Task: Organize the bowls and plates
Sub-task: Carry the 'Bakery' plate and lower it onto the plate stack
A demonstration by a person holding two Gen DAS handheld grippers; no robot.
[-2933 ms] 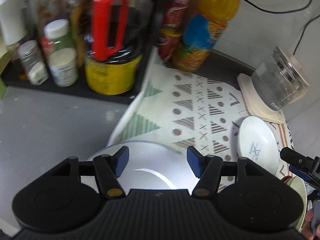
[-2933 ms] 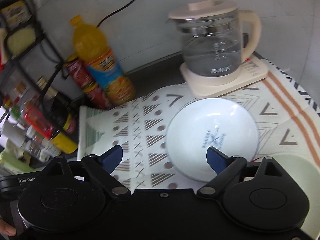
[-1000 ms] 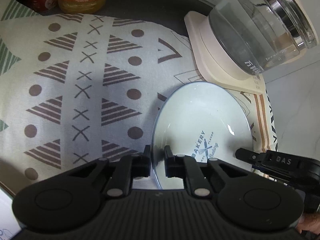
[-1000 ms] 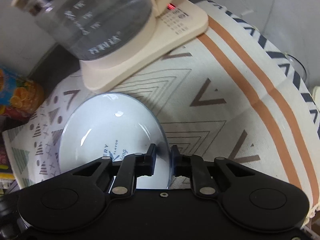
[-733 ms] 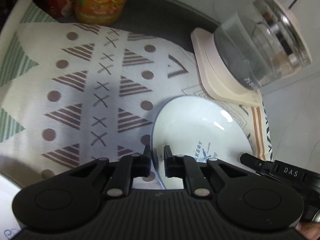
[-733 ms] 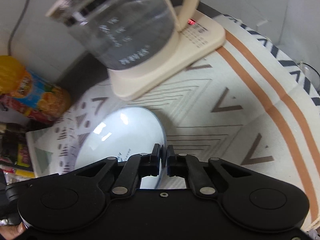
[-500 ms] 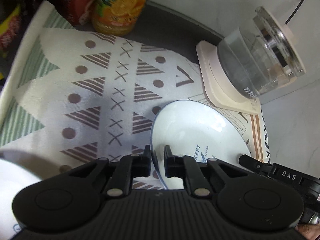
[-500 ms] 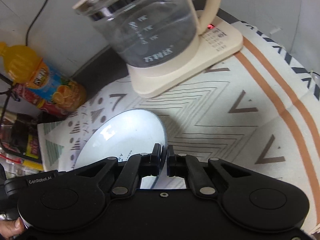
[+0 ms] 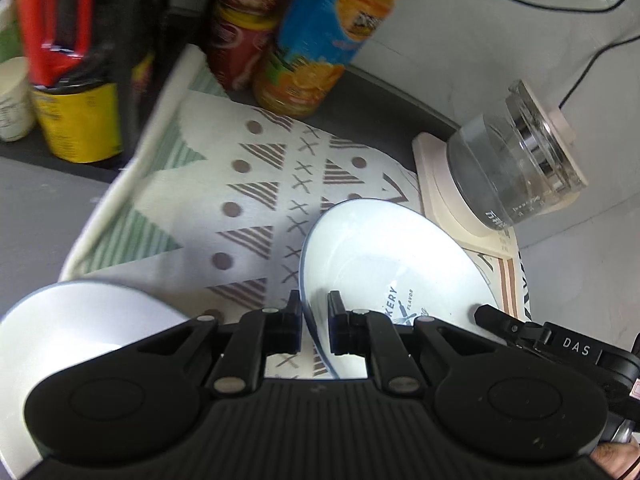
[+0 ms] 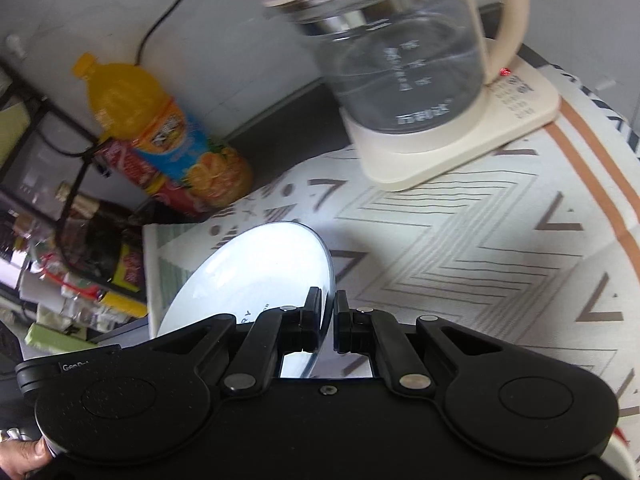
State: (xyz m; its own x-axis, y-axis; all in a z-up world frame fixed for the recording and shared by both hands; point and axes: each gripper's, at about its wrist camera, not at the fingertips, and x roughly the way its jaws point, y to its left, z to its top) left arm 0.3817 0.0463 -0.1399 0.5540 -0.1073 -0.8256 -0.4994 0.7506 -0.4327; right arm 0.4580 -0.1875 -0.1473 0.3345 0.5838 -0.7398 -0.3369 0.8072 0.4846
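two grippers were clenched on the same white plate [image 9: 384, 264], one at each side of its rim. the left gripper [image 9: 314, 320] had its jaws nearly shut, only the thin blue-edged rim between the pads, and the right gripper [image 10: 328, 322] pinched the opposite edge in the same narrow way. the plate was tilted and seemed to be raised off the patterned cloth [image 9: 256, 200], though no gap under it could be seen clearly. part of its printed blue logo was hidden behind the left gripper's body, and in the right wrist view only a few letters showed. a second white dish [image 9: 76, 320] lay at the lower left of the left wrist view, cut off by the frame and overexposed, so its shape was hard to make out. beyond the plate a glass kettle [image 10: 404, 52] stood on its cream base [image 10: 460, 140], and an orange juice bottle [image 10: 160, 128] stood at the cloth's far edge beside a red can [image 9: 244, 28], all blurred.
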